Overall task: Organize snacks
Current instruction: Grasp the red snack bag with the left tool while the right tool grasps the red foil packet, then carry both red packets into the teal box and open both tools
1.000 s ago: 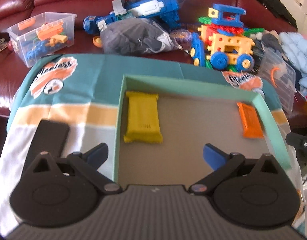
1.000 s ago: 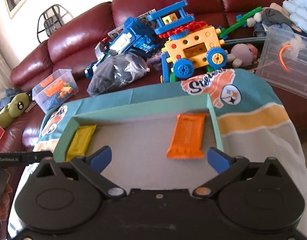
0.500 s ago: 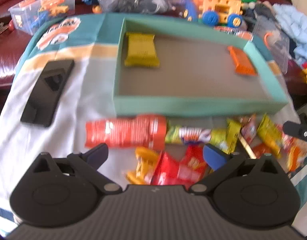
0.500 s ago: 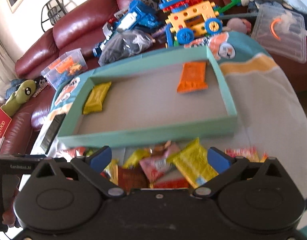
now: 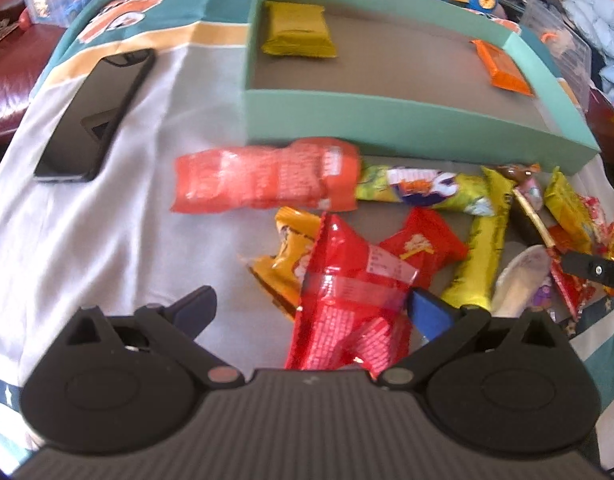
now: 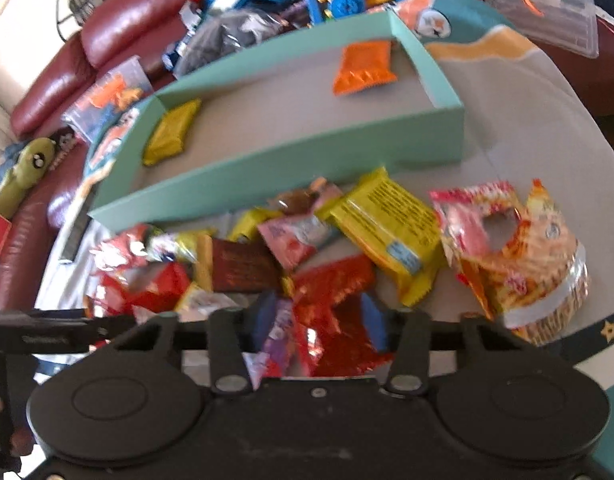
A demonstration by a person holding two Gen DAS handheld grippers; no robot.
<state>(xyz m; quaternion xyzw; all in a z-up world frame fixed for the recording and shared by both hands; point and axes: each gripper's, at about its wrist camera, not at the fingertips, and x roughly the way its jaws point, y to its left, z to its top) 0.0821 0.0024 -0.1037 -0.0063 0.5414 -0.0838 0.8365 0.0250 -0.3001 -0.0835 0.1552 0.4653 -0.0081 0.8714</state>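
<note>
Shallow rectangular teal cardboard tray [image 5: 407,120] set on a soft cloth-covered bench [image 5: 119,220], holding one crinkly yellow wrapper [image 5: 297,32] in its far-left corner and one flat orange packet [image 5: 505,66] against its right wall. Heaped before the tray's near wall: glossy foil snacks [image 6: 307,248], among them a long orange-red tube pack [image 5: 267,180] touching that wall; smooth black phone [image 5: 95,114] flat toward the bench's left edge. Left claw [image 5: 311,306] spread wide over a shiny red pouch [image 5: 347,300], pads clear of it; right claw [image 6: 317,322] closing, with a crumpled red foil wrapper [image 6: 335,312] between blue pads [image 6: 263,320], contact too blurred to tell.
</note>
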